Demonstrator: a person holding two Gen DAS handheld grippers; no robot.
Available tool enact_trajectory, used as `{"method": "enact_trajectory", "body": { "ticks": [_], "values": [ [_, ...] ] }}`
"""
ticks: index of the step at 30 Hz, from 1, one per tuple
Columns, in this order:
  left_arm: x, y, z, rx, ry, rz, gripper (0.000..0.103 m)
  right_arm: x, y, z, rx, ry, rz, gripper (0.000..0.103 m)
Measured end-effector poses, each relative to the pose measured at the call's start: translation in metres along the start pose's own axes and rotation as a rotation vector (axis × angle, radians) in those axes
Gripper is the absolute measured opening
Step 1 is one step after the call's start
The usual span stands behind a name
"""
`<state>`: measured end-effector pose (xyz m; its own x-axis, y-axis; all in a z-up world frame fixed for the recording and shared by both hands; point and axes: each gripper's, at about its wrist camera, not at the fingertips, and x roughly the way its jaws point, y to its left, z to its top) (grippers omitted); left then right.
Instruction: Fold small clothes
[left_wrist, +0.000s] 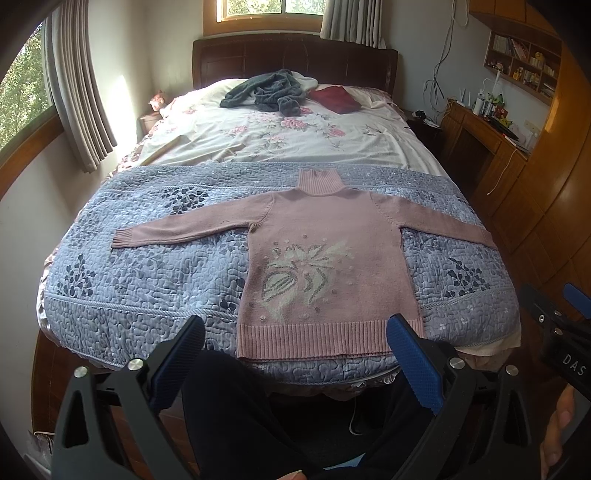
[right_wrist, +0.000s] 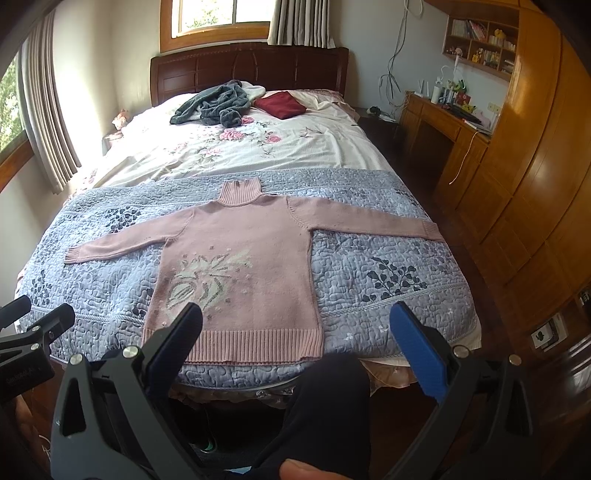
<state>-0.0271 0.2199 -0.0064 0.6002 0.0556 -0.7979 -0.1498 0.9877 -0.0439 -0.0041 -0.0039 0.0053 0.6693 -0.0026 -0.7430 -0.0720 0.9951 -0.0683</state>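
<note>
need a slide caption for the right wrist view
Open right gripper held short of a pink sweater spread flat, sleeves out, on a blue quilt.

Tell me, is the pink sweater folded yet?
Not yet. Done: the sweater lies flat on the blue quilt, sleeves spread wide. In hand: nothing; the left gripper and right gripper are open, short of the bed. Left: all the folding.

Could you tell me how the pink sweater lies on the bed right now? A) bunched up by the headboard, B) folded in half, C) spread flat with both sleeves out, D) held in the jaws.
C: the pink sweater lies flat on the blue quilt, both sleeves outstretched.
</note>
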Motion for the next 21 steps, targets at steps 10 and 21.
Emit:
{"method": "enact_trajectory", "body": {
  "ticks": [10, 21],
  "values": [
    [-0.0019, 0.0021, 0.0001, -0.001, -0.001, -0.001, 0.099, -0.0013, 0.0020, -0.0001, 0.001, 0.000, 0.002, 0.100],
    [-0.0015, 0.0020, -0.0002, -0.001, -0.002, -0.002, 0.099, 0.0004, 0.0021, -0.0002, 0.004, 0.001, 0.002, 0.100]
  ]
}}
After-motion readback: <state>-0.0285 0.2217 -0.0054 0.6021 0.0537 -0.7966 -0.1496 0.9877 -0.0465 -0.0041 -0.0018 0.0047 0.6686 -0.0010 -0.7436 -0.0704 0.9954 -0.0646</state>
